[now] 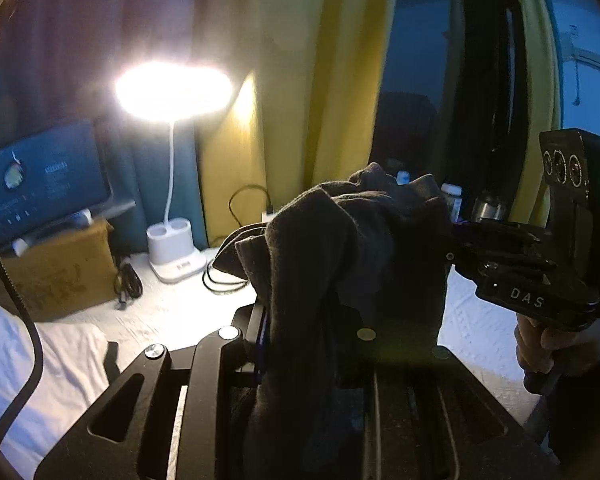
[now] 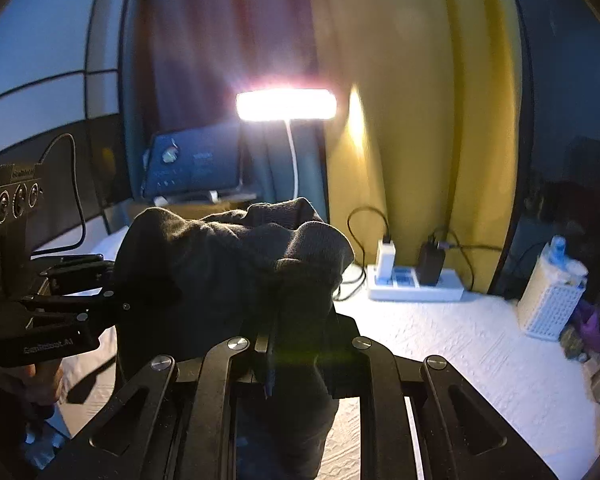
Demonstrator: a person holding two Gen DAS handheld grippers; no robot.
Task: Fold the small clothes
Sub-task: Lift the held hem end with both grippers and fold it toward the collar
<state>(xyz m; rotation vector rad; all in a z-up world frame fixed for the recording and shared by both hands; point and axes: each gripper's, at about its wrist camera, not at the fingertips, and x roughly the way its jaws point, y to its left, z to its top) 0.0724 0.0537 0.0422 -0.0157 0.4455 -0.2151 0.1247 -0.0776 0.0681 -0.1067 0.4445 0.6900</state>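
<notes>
- Left wrist view showed a dark garment (image 1: 340,240) held up above the white bedcover (image 1: 172,300), to the right of the lit desk lamp (image 1: 172,92) and in front of the yellow curtain (image 1: 340,80).
- No finished fold could be seen; the cloth hung bunched and creased between the two tools, so the folding was judged barely begun, with spreading and folding left.
- The left gripper (image 1: 296,320) was seen clenched on the garment's near edge, its jaws nearly together.
- The right gripper (image 2: 272,344) was likewise clamped on the cloth, its jaws narrowly parted by fabric.
</notes>
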